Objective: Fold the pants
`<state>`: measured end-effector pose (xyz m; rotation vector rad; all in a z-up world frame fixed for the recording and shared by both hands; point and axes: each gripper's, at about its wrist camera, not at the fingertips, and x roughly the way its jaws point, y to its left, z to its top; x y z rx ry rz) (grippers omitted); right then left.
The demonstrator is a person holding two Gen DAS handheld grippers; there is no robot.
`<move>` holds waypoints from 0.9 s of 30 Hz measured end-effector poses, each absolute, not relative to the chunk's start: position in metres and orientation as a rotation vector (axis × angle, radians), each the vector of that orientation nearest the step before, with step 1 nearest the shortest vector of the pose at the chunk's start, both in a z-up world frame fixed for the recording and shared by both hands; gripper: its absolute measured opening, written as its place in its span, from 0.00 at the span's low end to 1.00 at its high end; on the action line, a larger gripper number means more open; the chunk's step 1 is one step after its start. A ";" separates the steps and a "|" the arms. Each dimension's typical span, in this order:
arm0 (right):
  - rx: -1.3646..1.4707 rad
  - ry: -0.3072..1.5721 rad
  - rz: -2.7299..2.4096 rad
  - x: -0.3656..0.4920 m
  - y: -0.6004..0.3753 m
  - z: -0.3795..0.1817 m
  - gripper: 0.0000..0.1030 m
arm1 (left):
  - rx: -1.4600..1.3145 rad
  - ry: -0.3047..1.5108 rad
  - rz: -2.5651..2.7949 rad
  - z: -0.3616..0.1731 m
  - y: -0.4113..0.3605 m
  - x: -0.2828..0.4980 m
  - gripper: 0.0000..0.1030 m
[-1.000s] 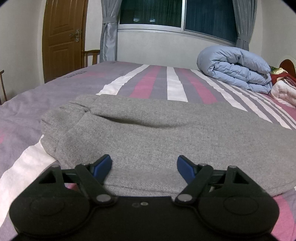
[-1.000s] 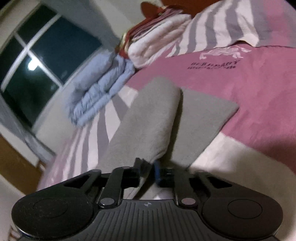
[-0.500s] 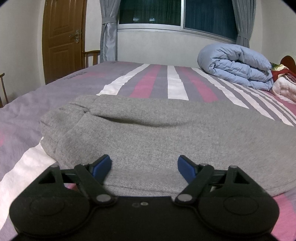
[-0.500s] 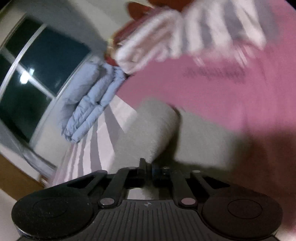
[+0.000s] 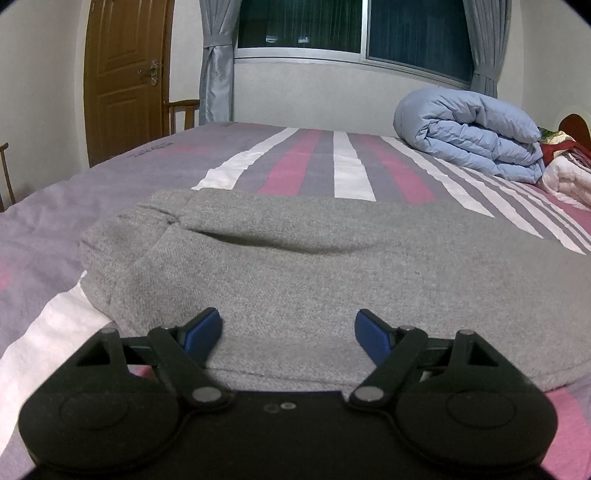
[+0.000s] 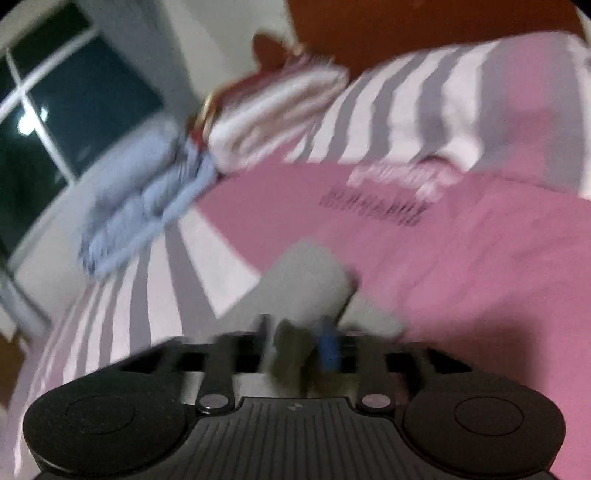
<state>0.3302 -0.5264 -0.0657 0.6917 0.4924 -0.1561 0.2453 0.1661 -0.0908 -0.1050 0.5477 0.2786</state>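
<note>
Grey pants lie folded lengthwise across the striped bed, one layer lapped over the other. My left gripper hovers at their near edge, open wide, its blue pads spread over the cloth and gripping nothing. In the blurred right wrist view the narrow end of the pants runs away from my right gripper. Its jaws are opening, with a gap between them and a bit of grey cloth in that gap. I cannot tell whether the pads still touch it.
The bed sheet has pink, white and grey stripes. A rolled blue duvet and a folded pink-white blanket lie at the far right by the headboard. A wooden door and chair stand beyond the bed's left side.
The right gripper, shut on the pants' edge before, has parted its jaws and lifted back with a swing; its view is now blurred. The left gripper and the pants near it have not moved.
</note>
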 end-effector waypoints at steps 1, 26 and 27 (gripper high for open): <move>0.742 0.463 -0.136 0.322 -0.532 -0.067 0.62 | -0.105 0.548 0.278 -0.091 0.166 0.245 0.72; 1.269 0.468 0.024 0.345 -0.543 -0.115 0.29 | -0.103 0.547 0.280 -0.091 0.166 0.246 0.73; 1.273 0.461 0.026 0.352 -0.545 -0.112 0.29 | -0.103 0.546 0.280 -0.091 0.166 0.246 0.73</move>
